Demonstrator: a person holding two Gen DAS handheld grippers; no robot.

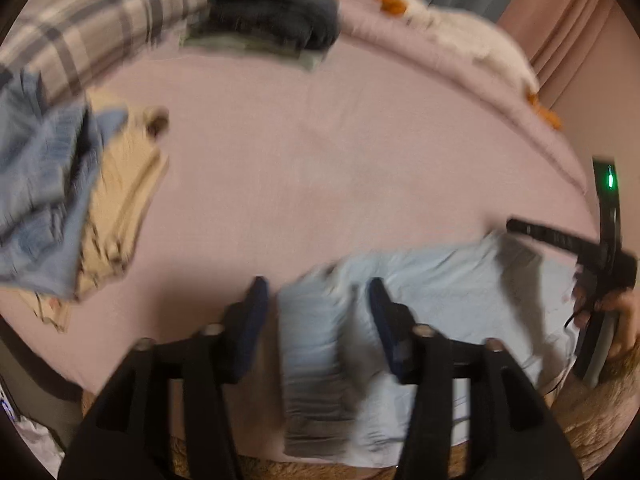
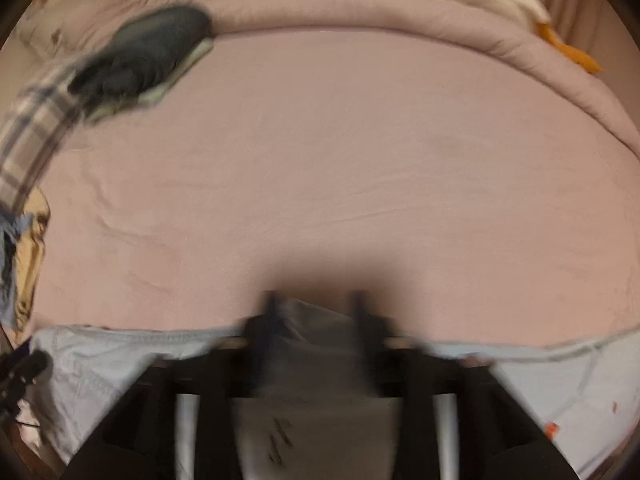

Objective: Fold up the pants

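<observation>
**Light blue pants lie along the near edge of the bed, both grippers standing open over them**

While the pictures are smeared with motion blur, the main things read clearly enough. At the far left of the left wrist view a heap of crumpled clothes (image 1: pixel 60 200) sits on the pink bedsheet (image 1: pixel 320 152): blue denim-like cloth on top, beige cloth under it. Behind the heap runs a grey plaid blanket (image 1: pixel 100 20), and beside that a dark folded stack of garments (image 1: pixel 272 16) rests near the rolled pink duvet (image 1: pixel 460 72). A white plush toy with orange parts (image 1: pixel 460 28) lies at the far right on the duvet.

The pants (image 1: pixel 460 300) are pale, washed-out blue and lie flat on the sheet at the near edge of the bed, stretched sideways. Their left end is bunched into a thicker folded band with soft ridges, and that band sits between the fingers of the left gripper (image 1: pixel 316 292). Its dark blue pads stand apart on either side of the cloth, not pressing it.

From the right wrist view, the pants (image 2: pixel 100 364) show a stitched hem along their far edge and small orange marks at the right. The right gripper (image 2: pixel 316 300) hangs over them with its jaws parted; cloth lies between the fingers, though blur hides whether any pad touches it. A hand (image 1: pixel 624 320) holds that gripper.
</observation>
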